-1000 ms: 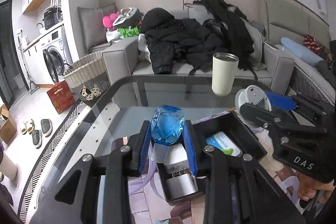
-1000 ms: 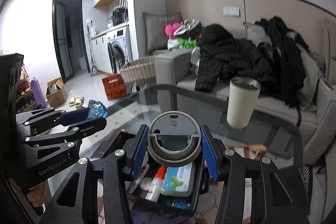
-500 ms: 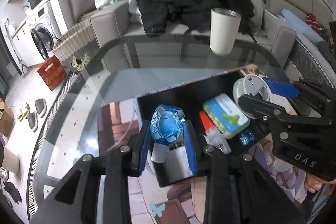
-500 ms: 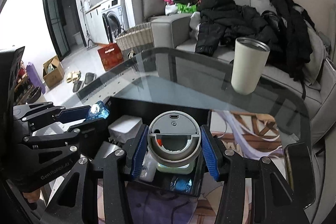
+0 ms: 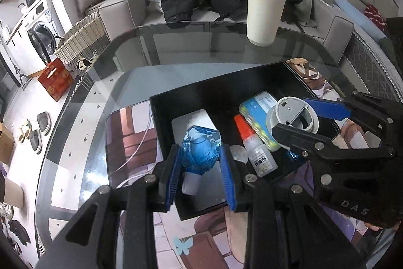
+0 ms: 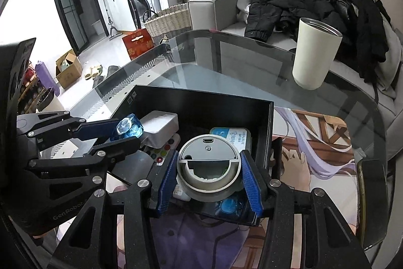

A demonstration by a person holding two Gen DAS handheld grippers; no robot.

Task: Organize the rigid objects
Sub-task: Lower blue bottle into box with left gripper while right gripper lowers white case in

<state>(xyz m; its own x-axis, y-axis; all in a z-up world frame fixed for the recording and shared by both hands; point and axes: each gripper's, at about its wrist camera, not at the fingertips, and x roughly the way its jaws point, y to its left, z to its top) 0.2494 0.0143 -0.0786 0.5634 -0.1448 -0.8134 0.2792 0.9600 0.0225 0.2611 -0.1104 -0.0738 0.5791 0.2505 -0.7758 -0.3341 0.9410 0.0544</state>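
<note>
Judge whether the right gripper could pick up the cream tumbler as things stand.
Probably not: the right gripper is shut on the grey round lid, and the cream tumbler stands away across the glass table.

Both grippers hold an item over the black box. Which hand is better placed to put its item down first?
Probably the left. Its blue faceted bottle hangs over the flat white box in the black box, while the right gripper's grey round lid sits above crowded items.
</note>
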